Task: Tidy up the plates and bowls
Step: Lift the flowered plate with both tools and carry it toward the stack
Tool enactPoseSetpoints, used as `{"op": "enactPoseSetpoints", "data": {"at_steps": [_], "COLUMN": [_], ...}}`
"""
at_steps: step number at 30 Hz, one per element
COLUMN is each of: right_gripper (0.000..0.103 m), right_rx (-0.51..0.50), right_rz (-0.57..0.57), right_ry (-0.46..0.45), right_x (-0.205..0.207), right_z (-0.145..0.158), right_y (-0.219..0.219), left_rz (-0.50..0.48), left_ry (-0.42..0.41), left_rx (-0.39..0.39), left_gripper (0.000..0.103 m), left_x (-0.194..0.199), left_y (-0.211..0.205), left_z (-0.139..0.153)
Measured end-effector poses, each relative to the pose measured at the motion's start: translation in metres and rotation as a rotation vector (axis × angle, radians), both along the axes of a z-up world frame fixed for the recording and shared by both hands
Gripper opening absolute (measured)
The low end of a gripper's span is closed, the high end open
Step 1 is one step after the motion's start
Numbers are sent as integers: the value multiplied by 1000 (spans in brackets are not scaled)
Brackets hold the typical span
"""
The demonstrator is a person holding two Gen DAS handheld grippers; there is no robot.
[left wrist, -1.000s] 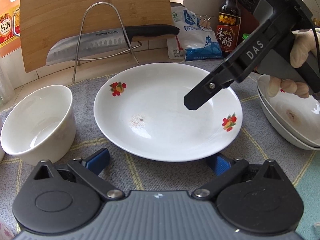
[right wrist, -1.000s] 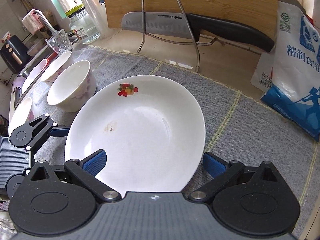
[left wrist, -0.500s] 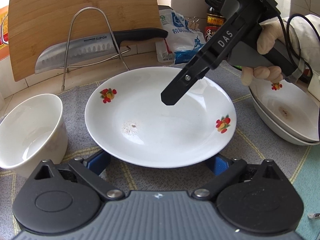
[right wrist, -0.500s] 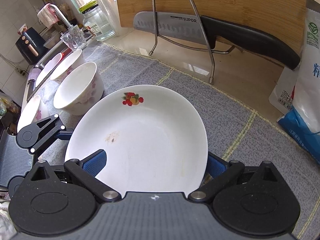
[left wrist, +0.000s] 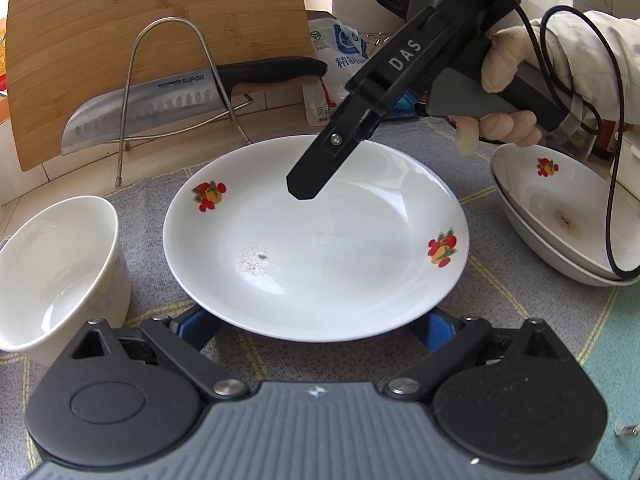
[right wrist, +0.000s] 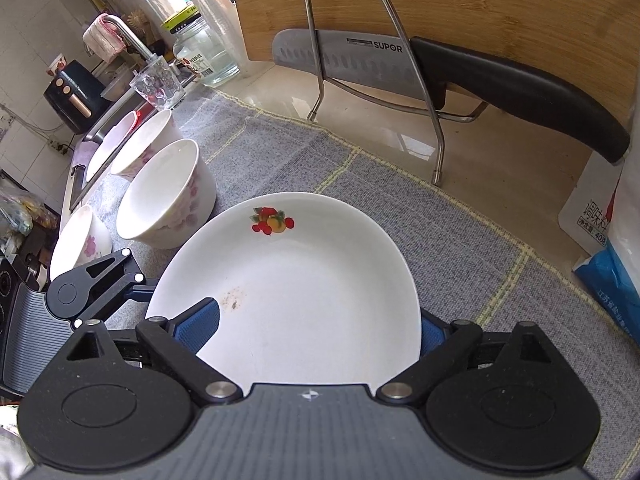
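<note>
A white plate (left wrist: 320, 248) with red fruit prints lies on the grey mat (left wrist: 520, 320). My left gripper (left wrist: 316, 322) sits low at its near rim, and both blue pads (left wrist: 196, 326) poke under that rim. Its jaws are closing, and no pad visibly presses the plate. My right gripper (right wrist: 314, 328) hangs over the same plate (right wrist: 300, 292) from the other side. Its left pad (right wrist: 198, 326) is above the plate's inside and its right pad (right wrist: 430, 334) just outside the rim. Those jaws are closing too, with the rim between them. A gloved hand (left wrist: 500, 80) holds it.
A white bowl (left wrist: 60, 272) stands left of the plate, with more bowls (right wrist: 140, 144) beyond it toward the sink. Two stacked plates (left wrist: 560, 216) lie at the right. Behind are a knife (left wrist: 160, 104) on a wire rack, a cutting board (left wrist: 152, 40) and a salt bag (left wrist: 340, 52).
The right gripper has slid left across the plate, and its right pad has come up to the rim. Both pairs of jaws have narrowed a little. The plate has stayed put.
</note>
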State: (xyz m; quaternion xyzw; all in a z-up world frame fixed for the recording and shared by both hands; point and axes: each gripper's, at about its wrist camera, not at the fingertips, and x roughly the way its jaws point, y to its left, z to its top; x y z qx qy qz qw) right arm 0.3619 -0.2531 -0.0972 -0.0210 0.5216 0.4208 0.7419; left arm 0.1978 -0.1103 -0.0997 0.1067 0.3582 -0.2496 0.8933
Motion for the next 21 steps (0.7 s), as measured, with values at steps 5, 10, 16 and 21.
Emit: {"op": "enactPoseSetpoints", "data": {"at_steps": [5,10,16,21], "right_gripper": [100,100,100,100], "right_rx": [1,-9,-15,-10], "right_rz": [-3,-7,-11,-20], "right_ry": [4,0,-2,-10], "right_x": [0,-2,-6,-13], "right_z": [0,1,3,10], "right_y": [1,2,2,1], "left_rz": [-5,-7,-16,-28], "left_ry": [6,12,7,-3], "left_rx": [5,18,35,38], "left_gripper": [98,97,96,96], "left_x": [1,3,2,-3], "left_y": [0,-2,-2,-2], "left_z": [2,3,6,13]}}
